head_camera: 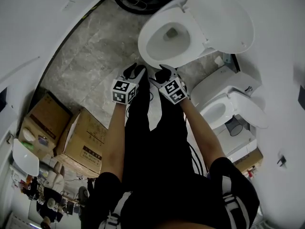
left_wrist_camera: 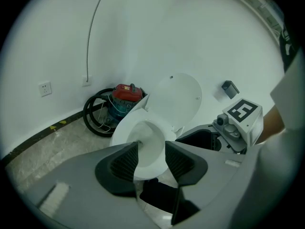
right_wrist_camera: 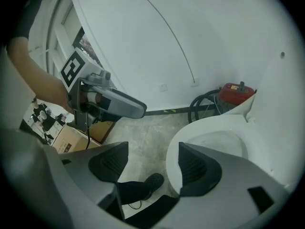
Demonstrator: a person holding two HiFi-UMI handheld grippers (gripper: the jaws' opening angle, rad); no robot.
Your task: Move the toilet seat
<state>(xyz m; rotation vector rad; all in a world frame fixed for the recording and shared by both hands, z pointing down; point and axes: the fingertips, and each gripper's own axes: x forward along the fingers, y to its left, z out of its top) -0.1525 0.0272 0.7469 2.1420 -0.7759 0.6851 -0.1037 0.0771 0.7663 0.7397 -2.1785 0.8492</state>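
Task thing: the white oval plastic toilet seat (head_camera: 224, 20) stands raised, tipped back from the white ceramic toilet bowl (head_camera: 151, 51) towards the wall (whether ring and lid are both in that raised piece I cannot tell).
Bowl: uncovered, its front rim facing the person.
Left gripper (left_wrist_camera: 151, 159): jaws apart with nothing pressed between the ribbed pads; the bowl's front rim shows beyond the gap.
Right gripper (right_wrist_camera: 152, 163): jaws apart and gripping nothing; the gap shows floor and the person's black shoe (right_wrist_camera: 153, 181), while its right-hand jaw overlaps the bowl's rim in its own view (touching or not, I cannot tell).
Both grippers, head view: side by side, just in front of the bowl's front rim, well apart from the raised seat.
Floor: grey marbled stone floor (head_camera: 90, 56).
Behind the bowl: a red canister vacuum cleaner (left_wrist_camera: 127, 93) with a coiled black hose (left_wrist_camera: 90, 116), against the white wall.
Person's left: brown cardboard boxes (head_camera: 86, 142).
Person's right: a second white toilet (head_camera: 224, 106).
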